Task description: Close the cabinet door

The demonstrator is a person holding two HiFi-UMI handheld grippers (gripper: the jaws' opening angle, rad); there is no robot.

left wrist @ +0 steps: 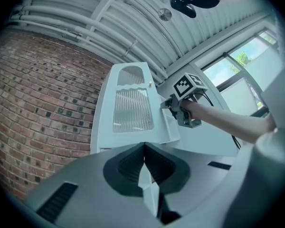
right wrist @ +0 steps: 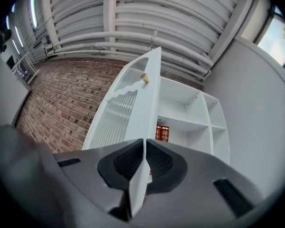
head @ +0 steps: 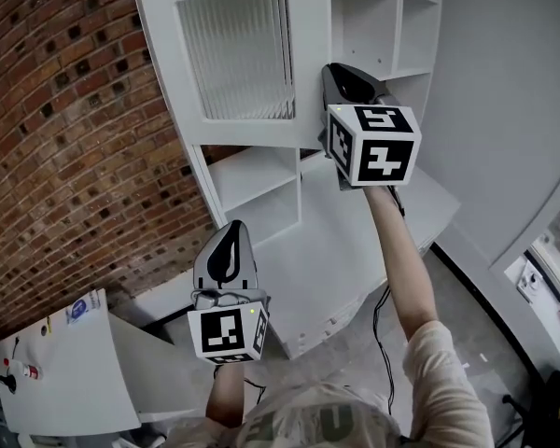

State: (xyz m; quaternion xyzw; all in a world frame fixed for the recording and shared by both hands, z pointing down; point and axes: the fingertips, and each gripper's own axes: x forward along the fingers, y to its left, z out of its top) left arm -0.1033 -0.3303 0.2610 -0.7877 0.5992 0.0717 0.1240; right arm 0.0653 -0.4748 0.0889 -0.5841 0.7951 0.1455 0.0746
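Observation:
The white cabinet door (head: pixel 308 26) with a ribbed glass pane (head: pixel 233 49) stands part-way open in front of the shelves (head: pixel 383 17). My right gripper (head: pixel 334 71) is raised to the door's free edge, jaws shut with nothing between them. In the right gripper view the door (right wrist: pixel 128 103) runs edge-on straight up from the closed tips (right wrist: pixel 145 144), and its small brass knob (right wrist: pixel 144 78) shows. The left gripper view shows the right gripper (left wrist: pixel 173 106) against that edge of the door (left wrist: pixel 133 108). My left gripper (head: pixel 229 236) hangs lower, shut and empty, away from the door.
A brick wall (head: pixel 65 110) stands left of the cabinet. Open lower compartments (head: pixel 257 171) sit under the door. Two red books (right wrist: pixel 161 133) stand on a shelf behind it. A small white table (head: pixel 65 362) with small items is at the lower left.

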